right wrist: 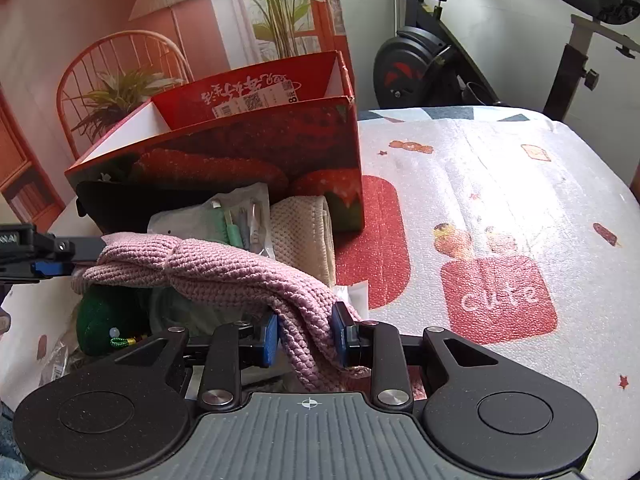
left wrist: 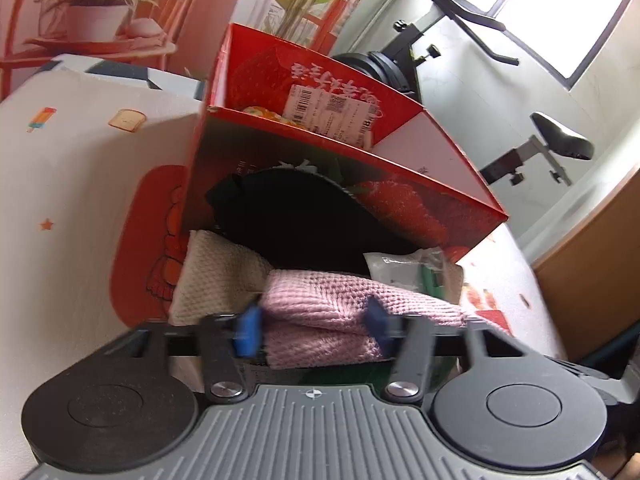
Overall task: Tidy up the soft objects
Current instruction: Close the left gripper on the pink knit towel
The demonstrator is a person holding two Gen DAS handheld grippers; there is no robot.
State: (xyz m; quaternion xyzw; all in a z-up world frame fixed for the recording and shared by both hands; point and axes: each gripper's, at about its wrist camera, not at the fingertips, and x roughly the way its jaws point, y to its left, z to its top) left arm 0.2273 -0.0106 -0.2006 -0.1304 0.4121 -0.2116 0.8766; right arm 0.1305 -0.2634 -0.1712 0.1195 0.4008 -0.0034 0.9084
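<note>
We hold the pink knitted cloth stretched between both tools, right gripper narrowly pinched on its bunched end and left gripper clamped on the folded end, probably for folding (red strawberry box just ahead).

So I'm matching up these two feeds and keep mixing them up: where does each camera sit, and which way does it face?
Left wrist: on the left gripper, looking down its blue pads at the pink knit, red box behind.
Right wrist: on the right gripper, shut on the same pink knit; the left gripper enters at the left edge.
Shared: knit, box, cream cloth, printed table cover.
</note>
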